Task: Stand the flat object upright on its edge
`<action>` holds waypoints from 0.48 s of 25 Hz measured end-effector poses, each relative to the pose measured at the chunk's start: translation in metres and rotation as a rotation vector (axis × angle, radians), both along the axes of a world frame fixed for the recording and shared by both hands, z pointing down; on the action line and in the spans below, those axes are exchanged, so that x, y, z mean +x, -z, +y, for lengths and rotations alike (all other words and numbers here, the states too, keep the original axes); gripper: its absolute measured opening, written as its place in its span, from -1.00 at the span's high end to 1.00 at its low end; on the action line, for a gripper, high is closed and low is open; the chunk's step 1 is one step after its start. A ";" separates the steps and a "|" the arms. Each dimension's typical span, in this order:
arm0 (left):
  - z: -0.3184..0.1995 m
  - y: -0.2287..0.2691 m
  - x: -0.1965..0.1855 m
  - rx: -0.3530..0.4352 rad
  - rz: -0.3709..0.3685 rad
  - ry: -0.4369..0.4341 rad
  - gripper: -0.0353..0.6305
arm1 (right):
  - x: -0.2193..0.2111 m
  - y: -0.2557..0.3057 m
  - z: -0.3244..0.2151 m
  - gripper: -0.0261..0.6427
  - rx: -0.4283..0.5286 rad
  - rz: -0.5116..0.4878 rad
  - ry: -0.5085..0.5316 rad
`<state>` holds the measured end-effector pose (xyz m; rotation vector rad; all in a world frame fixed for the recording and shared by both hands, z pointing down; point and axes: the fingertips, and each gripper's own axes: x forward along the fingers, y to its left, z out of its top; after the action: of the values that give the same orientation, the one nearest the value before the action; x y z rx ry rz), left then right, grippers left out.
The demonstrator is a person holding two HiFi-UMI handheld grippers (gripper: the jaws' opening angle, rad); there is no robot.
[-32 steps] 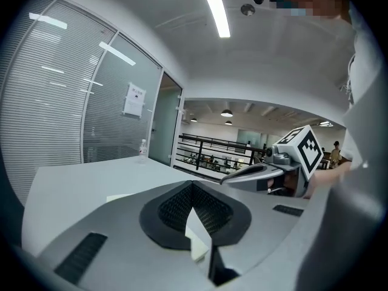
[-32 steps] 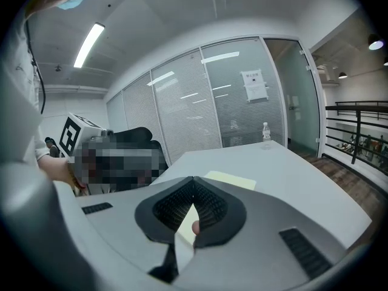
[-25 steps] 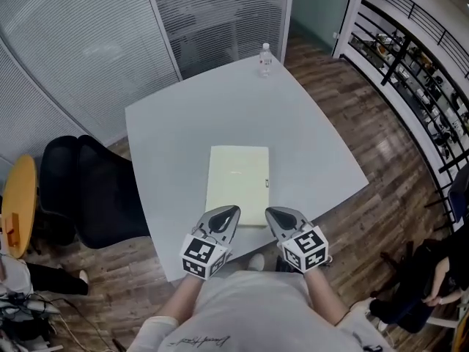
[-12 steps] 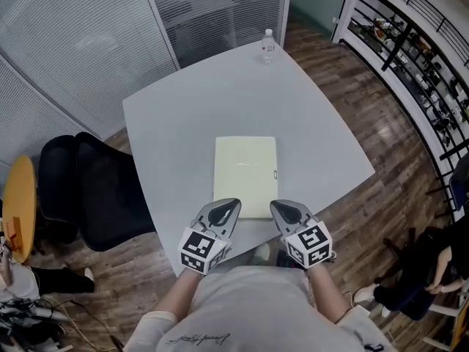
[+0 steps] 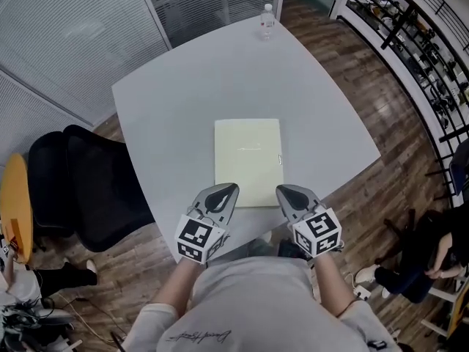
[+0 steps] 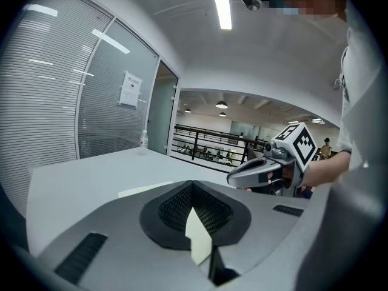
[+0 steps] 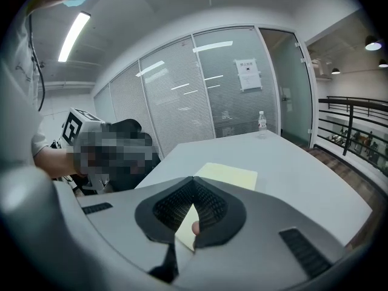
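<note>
Pale-yellow pad (image 5: 248, 160) flat, lengthwise toward bottle (image 5: 267, 20)

Pale grey counter (image 5: 183, 101) on dark wood-plank floor (image 5: 366, 196). Behind, glass partitions with closed blinds (image 5: 66, 42). Black chair (image 5: 95, 196) just beside the counter's left edge, yellow round table (image 5: 15, 204) further left. Black railing (image 5: 418, 42) along the right. Overhead, a lit strip light (image 6: 220, 5) on white ceiling.

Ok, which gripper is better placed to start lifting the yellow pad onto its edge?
Left, narrowly. The left gripper has its tip over the near edge of the yellow pad; the right gripper sits by the near right corner. Both are shut, neither holding it.
</note>
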<state>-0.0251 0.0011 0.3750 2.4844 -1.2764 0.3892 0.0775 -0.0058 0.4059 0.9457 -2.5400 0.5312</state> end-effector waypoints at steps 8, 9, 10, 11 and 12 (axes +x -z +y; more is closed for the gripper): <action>-0.009 -0.021 -0.016 -0.036 -0.010 0.013 0.86 | 0.005 -0.018 -0.011 0.85 -0.046 0.027 -0.039; -0.009 -0.024 -0.018 -0.044 -0.013 0.014 0.86 | 0.005 -0.021 -0.012 0.85 -0.054 0.028 -0.044; -0.009 -0.027 -0.020 -0.053 -0.016 0.016 0.86 | 0.006 -0.024 -0.012 0.85 -0.062 0.028 -0.048; -0.009 -0.030 -0.022 -0.061 -0.018 0.018 0.86 | 0.006 -0.026 -0.012 0.85 -0.070 0.028 -0.050; -0.009 -0.032 -0.024 -0.069 -0.019 0.021 0.86 | 0.005 -0.029 -0.013 0.85 -0.077 0.028 -0.052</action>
<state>-0.0491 -0.0079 0.4072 2.4141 -1.2734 0.4448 0.0829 -0.0189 0.4349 0.9867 -2.4575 0.6220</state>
